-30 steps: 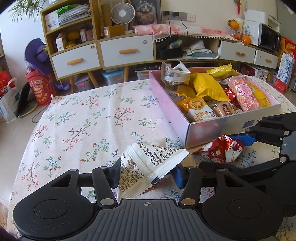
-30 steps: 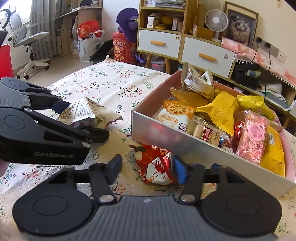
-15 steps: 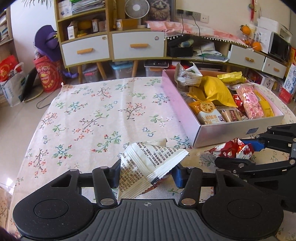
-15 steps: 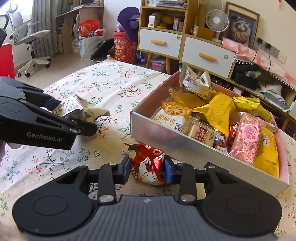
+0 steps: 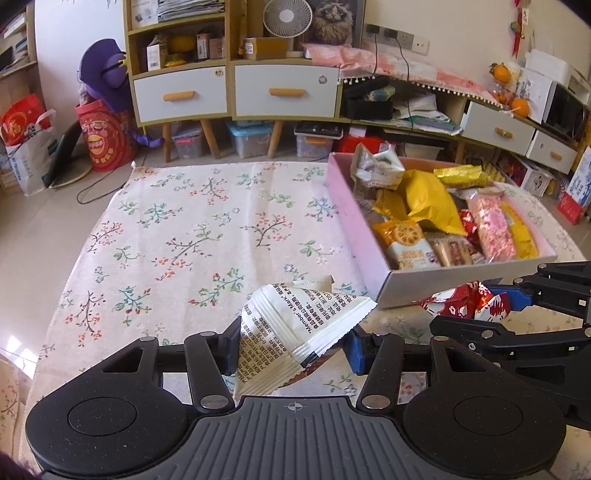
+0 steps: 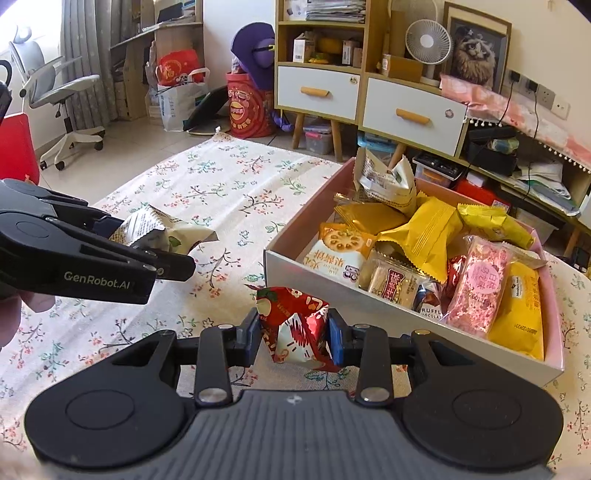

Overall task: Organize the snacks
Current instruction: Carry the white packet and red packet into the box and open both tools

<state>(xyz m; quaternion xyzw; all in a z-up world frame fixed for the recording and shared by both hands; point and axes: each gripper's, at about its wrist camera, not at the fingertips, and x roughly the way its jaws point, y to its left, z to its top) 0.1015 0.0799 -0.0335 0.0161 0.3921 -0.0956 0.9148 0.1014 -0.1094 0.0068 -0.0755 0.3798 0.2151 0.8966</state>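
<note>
Currently left gripper (image 5: 291, 341) clamps the white pack (image 5: 295, 332), right gripper (image 6: 291, 332), jaws just closed, pinches the red pack (image 6: 291, 323) by the box (image 6: 369, 314) wall; box lies ahead-right, right gripper nearer

A desk fan (image 5: 285, 16) tops the cabinet (image 5: 236, 92).

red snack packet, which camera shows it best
The right wrist view: the red snack packet sits centred and close, pinched between the right tongs. In the left wrist view only part of it shows at the right edge, beside the box.
</note>
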